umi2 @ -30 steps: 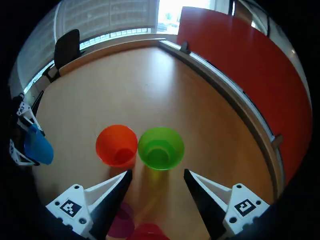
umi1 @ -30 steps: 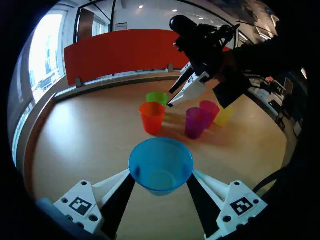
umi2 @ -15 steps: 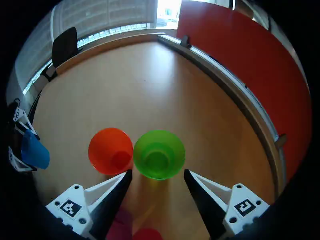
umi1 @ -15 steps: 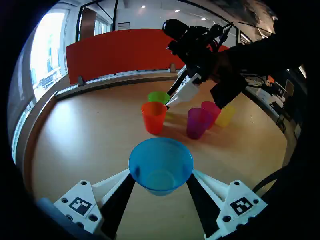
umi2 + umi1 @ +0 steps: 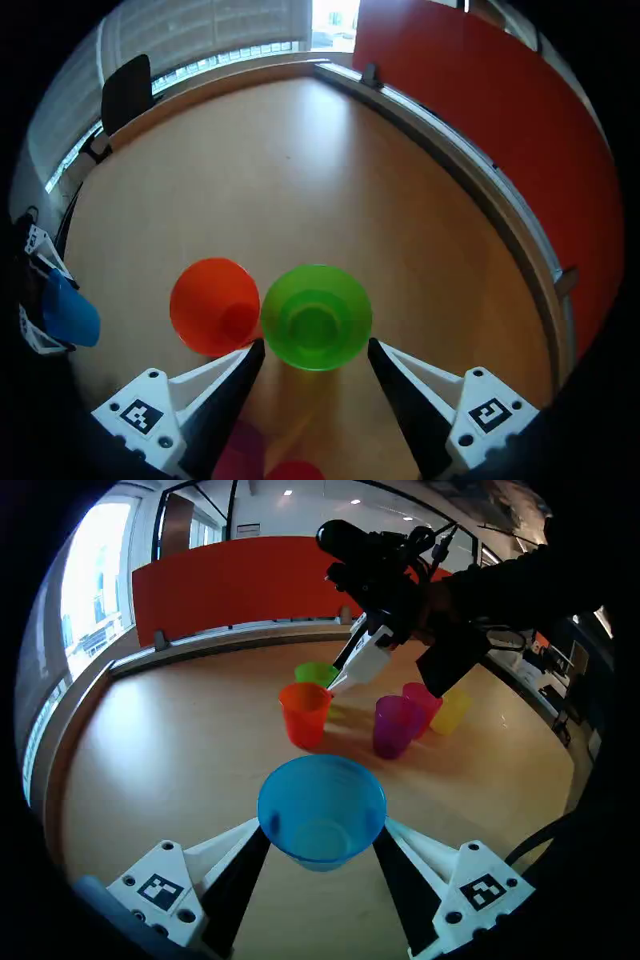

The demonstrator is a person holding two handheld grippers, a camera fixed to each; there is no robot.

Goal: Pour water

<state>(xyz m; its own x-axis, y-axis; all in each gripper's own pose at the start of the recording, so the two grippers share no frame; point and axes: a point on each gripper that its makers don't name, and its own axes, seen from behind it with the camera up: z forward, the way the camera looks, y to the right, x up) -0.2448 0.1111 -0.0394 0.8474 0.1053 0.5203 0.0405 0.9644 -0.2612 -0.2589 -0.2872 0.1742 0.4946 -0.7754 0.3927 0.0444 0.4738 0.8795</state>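
Since half a second ago the right gripper (image 5: 314, 344) has closed in on the green cup (image 5: 316, 318), whose rim now sits between its fingertips. The jaws stand spread wide, gripping nothing. Far off to this gripper's left, the left gripper (image 5: 322, 826) is clamped on the blue cup (image 5: 322, 812), both fingers pressing its sides and the cup upright with its mouth facing the camera. Just left of the right gripper's left finger stands the orange cup (image 5: 214, 306), close beside the green one on the wooden table (image 5: 160, 744). Ahead and right of the left gripper, the purple cup (image 5: 394, 724), pink cup (image 5: 422, 700) and yellow cup (image 5: 450, 710) stand clustered.
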